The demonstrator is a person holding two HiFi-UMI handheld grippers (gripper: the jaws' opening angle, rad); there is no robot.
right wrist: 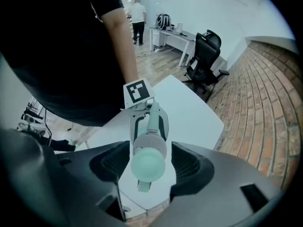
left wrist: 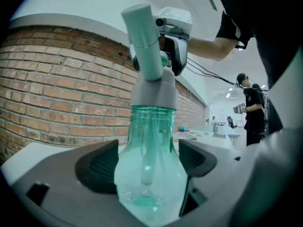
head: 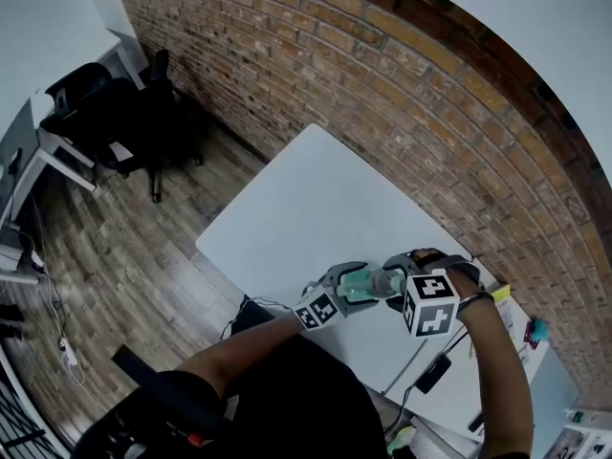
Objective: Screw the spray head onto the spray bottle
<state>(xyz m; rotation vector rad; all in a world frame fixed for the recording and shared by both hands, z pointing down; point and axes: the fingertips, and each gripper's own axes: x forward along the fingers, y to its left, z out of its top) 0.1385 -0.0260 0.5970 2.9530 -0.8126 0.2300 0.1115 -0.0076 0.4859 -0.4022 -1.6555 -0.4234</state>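
— Where was the spray bottle?

— Upright in the air over the near edge of the white counter, touching nothing on it. The left gripper had its fingers clamped on the clear teal body low down. The spray head sat on the neck, grey collar down. The right gripper reached straight down from above, its fingers closed on either side of the head.

— What was around them?

— A brick wall ran along the counter's far edge. Black office chairs stood well apart on the wood floor beyond the counter's far left corner. Behind those, another desk carried a backpack, and a person stood near it. Cables hung off the counter's near edge.

— Any writing?

— Only the black-and-white square markers on each gripper's cube. Nothing on the bottle could be read.
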